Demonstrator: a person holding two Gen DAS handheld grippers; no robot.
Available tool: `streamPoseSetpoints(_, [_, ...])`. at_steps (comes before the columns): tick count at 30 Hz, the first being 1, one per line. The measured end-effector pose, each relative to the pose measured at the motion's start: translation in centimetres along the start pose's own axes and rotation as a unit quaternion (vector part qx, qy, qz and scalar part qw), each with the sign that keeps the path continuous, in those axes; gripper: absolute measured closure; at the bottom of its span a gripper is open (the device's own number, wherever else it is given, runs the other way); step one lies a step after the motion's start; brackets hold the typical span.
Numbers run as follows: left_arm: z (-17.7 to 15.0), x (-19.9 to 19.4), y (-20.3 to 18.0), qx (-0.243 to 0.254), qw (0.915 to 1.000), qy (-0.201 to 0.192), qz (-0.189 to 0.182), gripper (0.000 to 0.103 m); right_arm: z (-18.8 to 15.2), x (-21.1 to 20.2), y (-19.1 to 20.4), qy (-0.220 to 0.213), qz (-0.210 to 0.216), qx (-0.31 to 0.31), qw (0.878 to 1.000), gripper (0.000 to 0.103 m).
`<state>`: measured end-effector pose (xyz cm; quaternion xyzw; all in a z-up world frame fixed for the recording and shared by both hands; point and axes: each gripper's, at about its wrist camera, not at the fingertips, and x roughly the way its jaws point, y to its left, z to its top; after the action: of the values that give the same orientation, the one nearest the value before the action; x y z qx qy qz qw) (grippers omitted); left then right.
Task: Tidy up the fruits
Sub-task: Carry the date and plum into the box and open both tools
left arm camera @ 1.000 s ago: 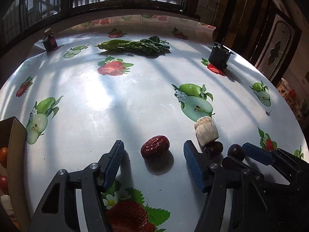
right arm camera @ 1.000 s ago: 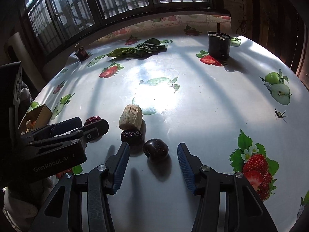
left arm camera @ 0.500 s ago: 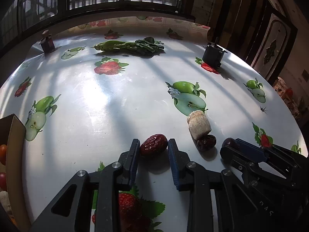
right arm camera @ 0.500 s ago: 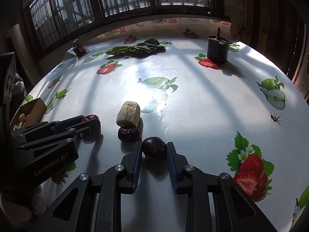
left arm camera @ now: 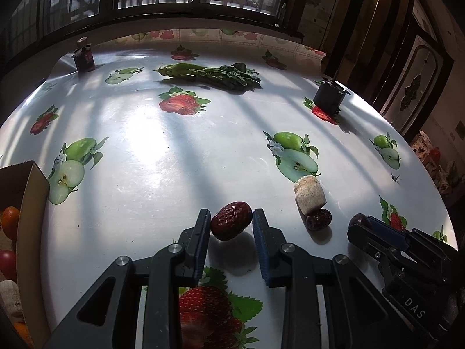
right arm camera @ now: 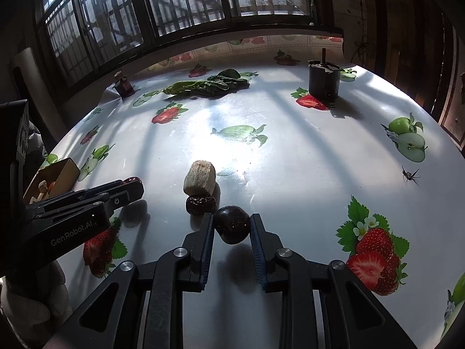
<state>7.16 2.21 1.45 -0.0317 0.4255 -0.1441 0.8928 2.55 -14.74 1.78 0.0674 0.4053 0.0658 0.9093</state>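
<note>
Wrinkled red skin marks the red date (left arm camera: 231, 224), pinched between the two blue-padded fingers of the left tool (left arm camera: 231, 225) and apparently lifted just clear of the table (left arm camera: 145, 160), with its shadow loose beneath it. To its right, the right tool (right arm camera: 232, 228) is clamped narrow on a dark round fruit (right arm camera: 232, 228), also seemingly raised a little. Between the two tools, on the table, a darker date (left arm camera: 318, 218) lies touching a pale fibrous chunk (left arm camera: 309, 194) just beyond it. At the near left edge stands an open cardboard box (left arm camera: 30, 203) with orange and red fruits inside.

The step in hand looks like the pick-up: both fruits are gripped and lifting off. The next move probably calls for carrying them left to the box, keeping the squeeze steady so the round fruit does not roll out, and releasing low over the fruits already there.

One second ago both tools stood wide, straddling fruits that lay on the table; half a second ago the fingers had closed in; now the fruits sit higher between the pads.
</note>
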Motion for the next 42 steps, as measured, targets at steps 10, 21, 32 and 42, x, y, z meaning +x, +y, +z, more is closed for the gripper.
streamPoseSetpoints(10, [-1.0, -7.3, 1.2, -0.04, 0.9981, -0.039, -0.024, 0.074, -0.2, -1.3, 0.1, -0.005, 0.012, 0.027, 1.0, 0.076])
streamPoseSetpoints(21, [-8.5, -18.2, 12.9, -0.143, 0.984, -0.058, 0.089, 0.074, -1.0, -6.6, 8.7, -0.013, 0.097, -0.02, 0.995, 0.076])
streamPoseSetpoints(32, [-15.0, -20.6, 20.6, -0.196, 0.9621, -0.025, 0.188, 0.074, -5.4, -5.3, 24.5, 0.03, 0.201, -0.138, 0.969, 0.076])
streamPoseSetpoints(42, [-16.1, -20.1, 21.1, -0.188, 0.9574, -0.023, 0.218, 0.074, -8.6, -3.8, 29.5, 0.047, 0.192, -0.2, 0.96, 0.075])
